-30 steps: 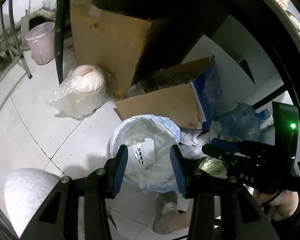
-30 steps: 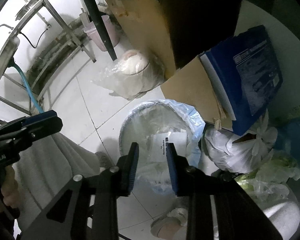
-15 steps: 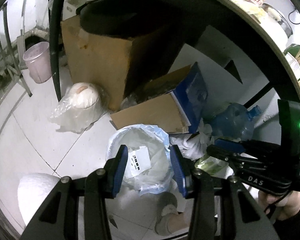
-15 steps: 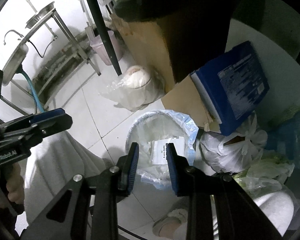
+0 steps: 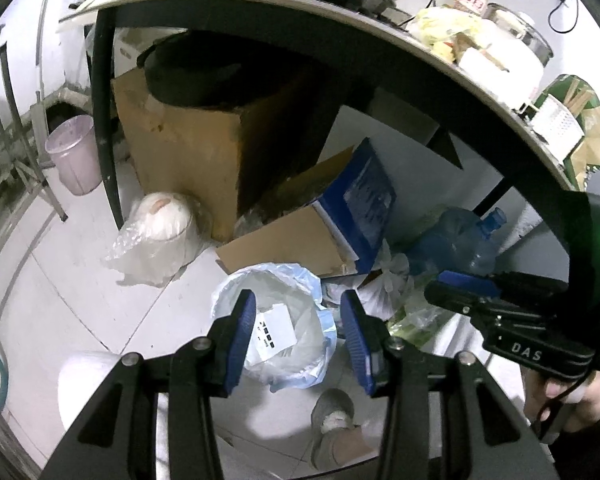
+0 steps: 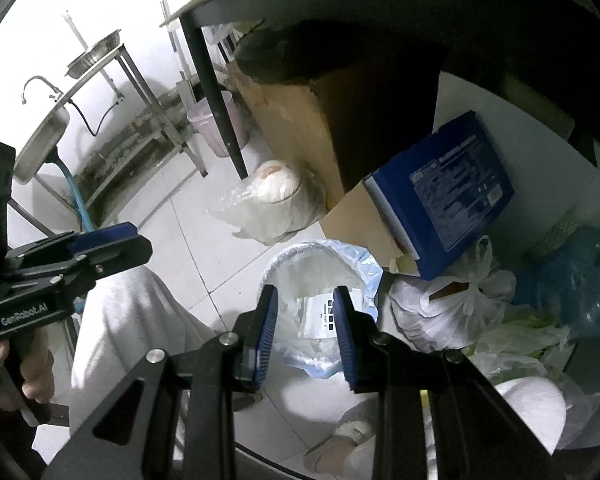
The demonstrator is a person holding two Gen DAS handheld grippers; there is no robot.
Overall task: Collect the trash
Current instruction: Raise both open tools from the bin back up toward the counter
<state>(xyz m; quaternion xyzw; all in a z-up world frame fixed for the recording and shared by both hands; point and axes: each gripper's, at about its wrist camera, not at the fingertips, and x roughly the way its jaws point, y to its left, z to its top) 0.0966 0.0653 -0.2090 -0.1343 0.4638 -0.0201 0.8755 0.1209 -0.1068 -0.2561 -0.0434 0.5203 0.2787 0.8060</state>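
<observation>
A trash bin lined with a pale blue bag (image 5: 228,286) (image 6: 286,258) stands on the tiled floor far below both grippers. Inside it lies white plastic and a white paper with a dark printed label (image 5: 274,330) (image 6: 320,318). My left gripper (image 5: 298,338) hangs high over the bin, its blue pads apart with nothing between them. My right gripper (image 6: 304,332) is also above the bin, with a narrower gap and empty. Each gripper shows in the other's view: the right gripper (image 5: 460,286) at the right, the left gripper (image 6: 108,240) at the left.
Under a dark table edge (image 5: 420,52) stand a tall cardboard box (image 5: 188,148) and a blue-lidded carton (image 5: 364,204). A plastic-wrapped white pot (image 5: 160,220), pink bucket (image 5: 74,154), water jug (image 5: 456,240), tied white bag (image 6: 452,304) and the person's shoe (image 5: 332,420) surround the bin.
Both grippers have risen away from the bin, which now looks smaller. The table's edge and the things on top of it have come into the left wrist view. Neither gap changed.
</observation>
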